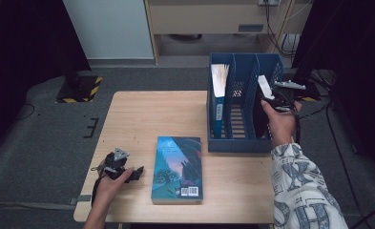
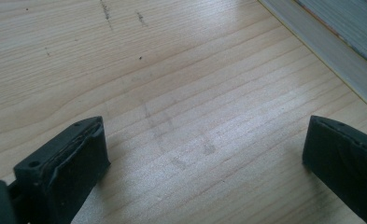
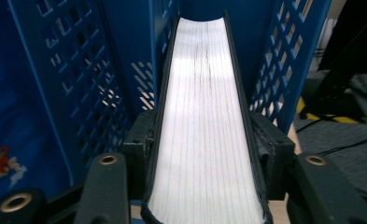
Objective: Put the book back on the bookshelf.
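A dark-covered book (image 3: 204, 93) stands pages-up in the right slot of a blue file rack (image 1: 242, 144), and my right gripper (image 3: 203, 136) is shut on it, one pad against each cover. From above, that gripper (image 1: 276, 98) sits at the rack's right end, over the book (image 1: 260, 112). A teal illustrated book (image 1: 177, 168) lies flat near the table's front edge. My left gripper (image 1: 136, 172) rests on the table just left of it, open, with bare wood between its jaws (image 2: 204, 149). The teal book's page edge (image 2: 340, 44) runs past at the upper right.
A blue-spined book (image 1: 218, 102) stands in the rack's left slot; the middle slot looks bare. The wooden table (image 1: 142, 114) has free room at back left. Cables and a dark stand base (image 1: 82, 88) lie on the grey floor around it.
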### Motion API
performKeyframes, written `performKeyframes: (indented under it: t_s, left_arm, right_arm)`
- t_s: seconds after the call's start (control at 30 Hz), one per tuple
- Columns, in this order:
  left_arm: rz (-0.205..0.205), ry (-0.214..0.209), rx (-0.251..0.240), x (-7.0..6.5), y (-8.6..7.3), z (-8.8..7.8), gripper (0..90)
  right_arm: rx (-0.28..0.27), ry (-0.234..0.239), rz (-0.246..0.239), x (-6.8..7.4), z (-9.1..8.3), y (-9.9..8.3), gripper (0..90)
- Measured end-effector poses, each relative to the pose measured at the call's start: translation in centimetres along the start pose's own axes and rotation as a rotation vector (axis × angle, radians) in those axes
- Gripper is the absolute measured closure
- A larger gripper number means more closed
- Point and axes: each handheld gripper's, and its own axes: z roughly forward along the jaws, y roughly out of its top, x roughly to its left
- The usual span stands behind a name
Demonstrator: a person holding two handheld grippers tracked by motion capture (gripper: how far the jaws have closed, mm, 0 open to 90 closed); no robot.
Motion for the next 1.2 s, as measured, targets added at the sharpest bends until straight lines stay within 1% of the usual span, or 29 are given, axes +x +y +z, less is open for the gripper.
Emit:
performKeyframes:
  t_s: [0.07,0.27,0.43,0.53,0.7,0.73,0.8,0.87,0.93,1.2]
  left_arm:
    - [0.000,0.000,0.000,0.0,0.0,0.0,0.0]
    - [0.000,-0.001,0.000,0.0,0.0,0.0,0.0]
    - [0.001,-0.001,0.000,0.0,0.0,0.0,0.0]
    - [0.001,-0.001,0.000,0.0,0.0,0.0,0.0]
    - [0.001,-0.001,0.000,0.0,0.0,0.0,0.0]
    - [0.002,-0.001,0.000,0.0,0.0,0.0,0.0]
    - [0.001,-0.001,0.000,0.0,0.0,0.0,0.0]
    - [0.002,-0.001,0.000,0.0,0.0,0.0,0.0]
    - [0.001,-0.001,0.000,0.0,0.0,0.0,0.0]
    - [0.001,-0.002,0.000,0.0,0.0,0.0,0.0]
  right_arm:
    - [0.000,-0.016,-0.010,0.0,0.0,0.1,53.0]
    - [-0.003,-0.027,-0.022,0.0,0.4,0.3,53.4]
    - [-0.006,-0.043,-0.009,0.1,1.1,0.7,53.4]
    - [-0.009,-0.045,-0.008,0.2,1.2,0.7,52.9]
    - [-0.018,-0.011,0.013,0.0,1.1,0.4,48.7]
    - [-0.023,0.002,0.033,-0.1,1.0,0.4,47.3]
    - [-0.029,0.022,0.057,-0.1,0.9,0.3,44.2]
    - [-0.027,0.037,0.053,0.0,0.9,0.3,42.9]
    - [-0.029,0.056,0.068,0.0,0.7,0.3,42.1]
    - [-0.027,0.069,0.069,0.2,0.6,0.3,40.3]
